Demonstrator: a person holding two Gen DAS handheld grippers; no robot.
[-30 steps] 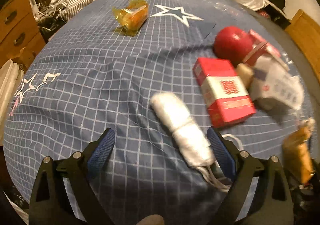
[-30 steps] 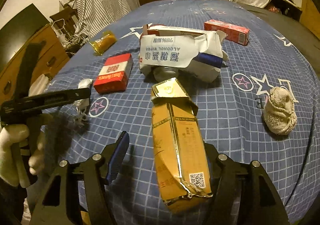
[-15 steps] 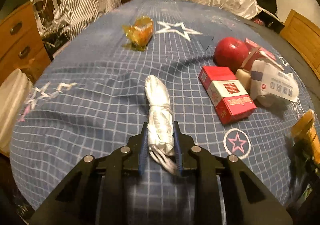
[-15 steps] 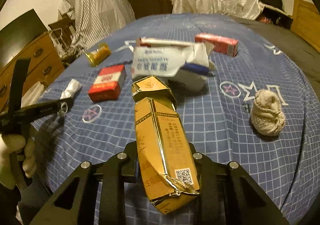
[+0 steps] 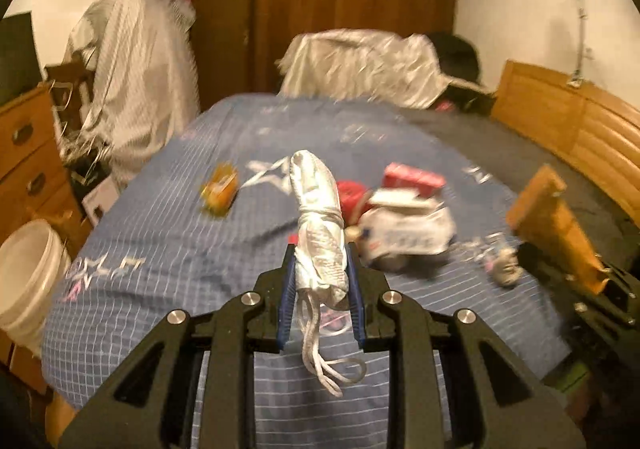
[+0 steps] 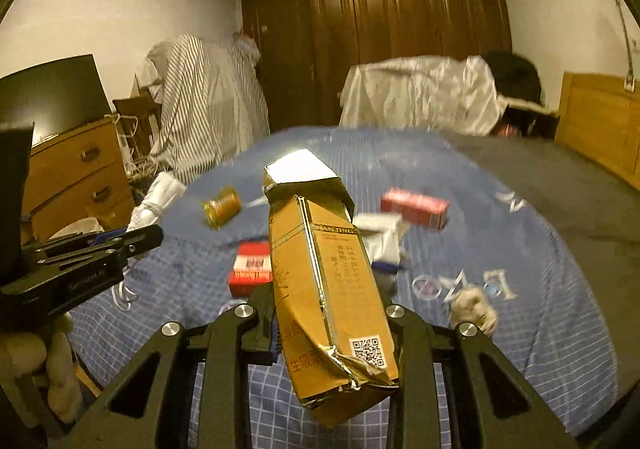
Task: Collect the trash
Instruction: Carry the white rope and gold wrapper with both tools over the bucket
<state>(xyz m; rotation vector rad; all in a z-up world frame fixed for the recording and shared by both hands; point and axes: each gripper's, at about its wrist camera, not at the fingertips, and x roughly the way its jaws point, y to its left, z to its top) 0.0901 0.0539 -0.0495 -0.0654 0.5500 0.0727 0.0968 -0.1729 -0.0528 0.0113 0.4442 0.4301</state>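
Observation:
My left gripper point(image 5: 320, 269) is shut on a rolled white face mask point(image 5: 320, 225) and holds it up above the blue checked bedspread point(image 5: 160, 249); its ear loops hang below. My right gripper point(image 6: 332, 313) is shut on a torn gold carton point(image 6: 328, 281), also lifted off the bed. The left gripper and mask show at the left of the right wrist view point(image 6: 120, 245). The gold carton shows at the right of the left wrist view point(image 5: 560, 233).
On the bed lie a yellow wrapper point(image 5: 220, 191), a red box point(image 5: 414, 177), a white wipes pack point(image 5: 408, 233), a red cigarette pack point(image 6: 250, 267) and a balled beige sock point(image 6: 474, 307). A white bucket point(image 5: 28, 269) stands left of the bed by wooden drawers point(image 5: 28, 153).
Both grippers closed on their items one second ago, then lifted them off the bed; the view has tilted up toward the wardrobe.

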